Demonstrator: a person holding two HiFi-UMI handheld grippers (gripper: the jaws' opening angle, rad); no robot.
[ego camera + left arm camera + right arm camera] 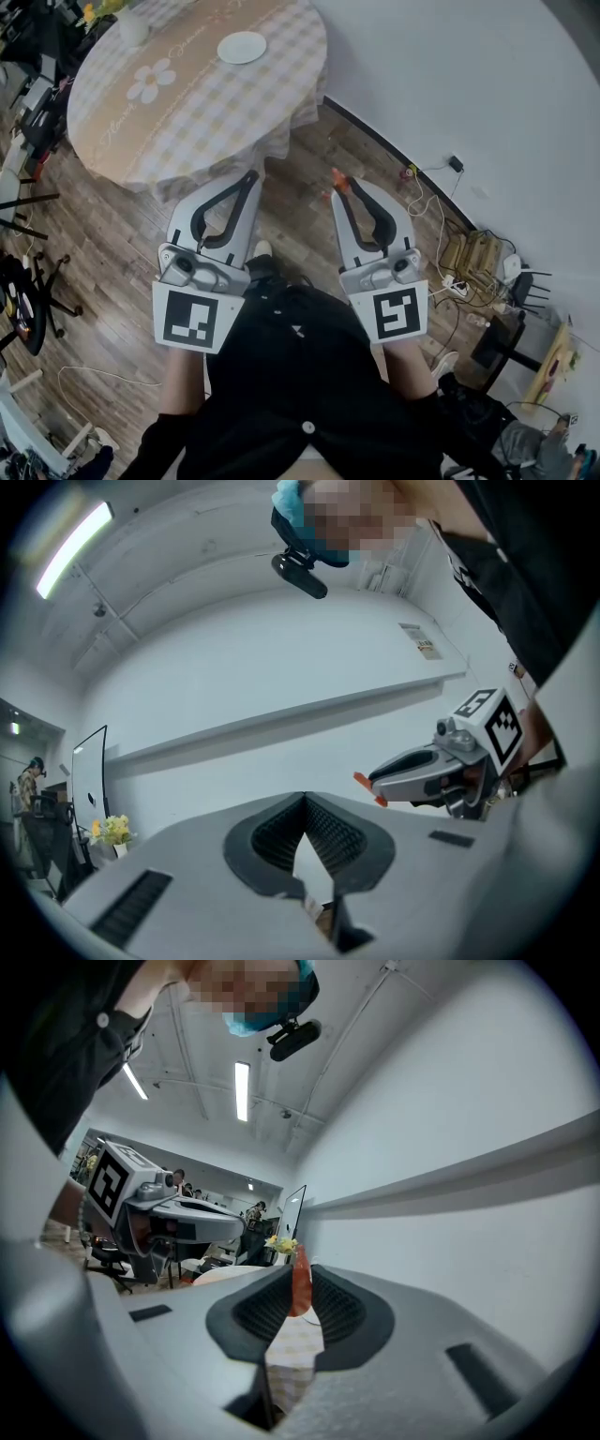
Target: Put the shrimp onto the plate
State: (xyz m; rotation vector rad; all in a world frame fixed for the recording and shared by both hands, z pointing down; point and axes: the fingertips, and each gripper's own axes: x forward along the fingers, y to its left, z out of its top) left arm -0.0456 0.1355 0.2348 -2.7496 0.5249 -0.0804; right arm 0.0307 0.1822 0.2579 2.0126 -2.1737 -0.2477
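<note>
An orange shrimp (337, 179) is pinched at the tip of my right gripper (340, 187), which is shut on it above the wooden floor, short of the table. In the right gripper view the shrimp (300, 1283) stands upright between the ribbed pads. A small white plate (242, 47) lies on the round table (187, 103) with a checked cloth, far ahead of both grippers. My left gripper (251, 178) is shut with nothing in it and is level with the right one. In the left gripper view the right gripper (375, 789) shows with the shrimp (366, 787) at its tip.
A white vase (133, 26) stands at the table's far left. Cables and a power strip (457, 281) lie along the white wall at the right. Black chair legs (28, 281) and clutter line the left side. The person's dark clothing fills the bottom of the head view.
</note>
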